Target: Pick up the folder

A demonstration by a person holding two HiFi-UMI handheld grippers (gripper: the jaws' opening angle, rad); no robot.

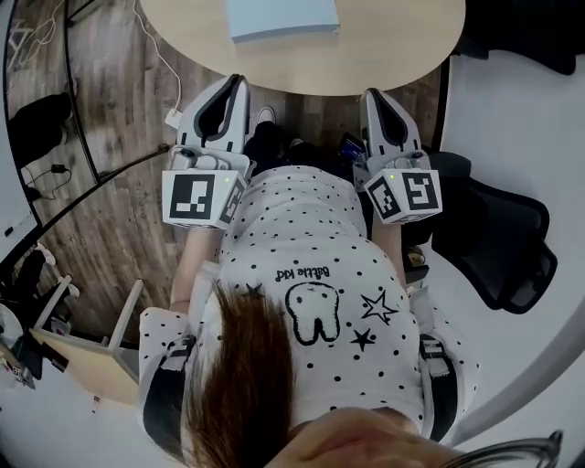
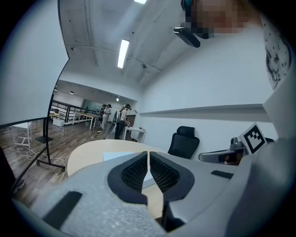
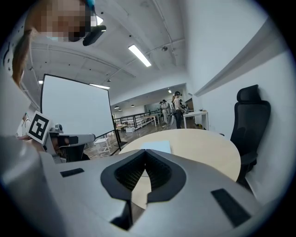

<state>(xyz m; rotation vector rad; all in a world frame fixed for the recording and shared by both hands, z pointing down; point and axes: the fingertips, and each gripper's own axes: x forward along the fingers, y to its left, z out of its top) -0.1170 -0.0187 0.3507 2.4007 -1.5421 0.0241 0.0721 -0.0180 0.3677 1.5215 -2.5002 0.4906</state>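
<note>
A light blue folder [image 1: 281, 18] lies flat on the round pale wooden table [image 1: 384, 55], at the top of the head view. Both grippers are held in front of the person's body, pointing toward the table and stopping short of its near edge. My left gripper [image 1: 236, 82] is shut with nothing in it; in its own view the pads meet [image 2: 148, 159] and the folder [image 2: 114, 156] shows beyond them. My right gripper [image 1: 374, 95] is also shut and empty, its jaws closed [image 3: 145, 160] below the folder [image 3: 157, 146] on the table [image 3: 203, 150].
A black office chair [image 1: 498, 238] stands to the right of the person, near the table. A black stand with cables [image 1: 82, 137] crosses the wood floor at left, next to a big white screen [image 3: 74, 106]. A low wooden frame [image 1: 82, 352] sits at lower left. People [image 2: 113, 120] stand far off.
</note>
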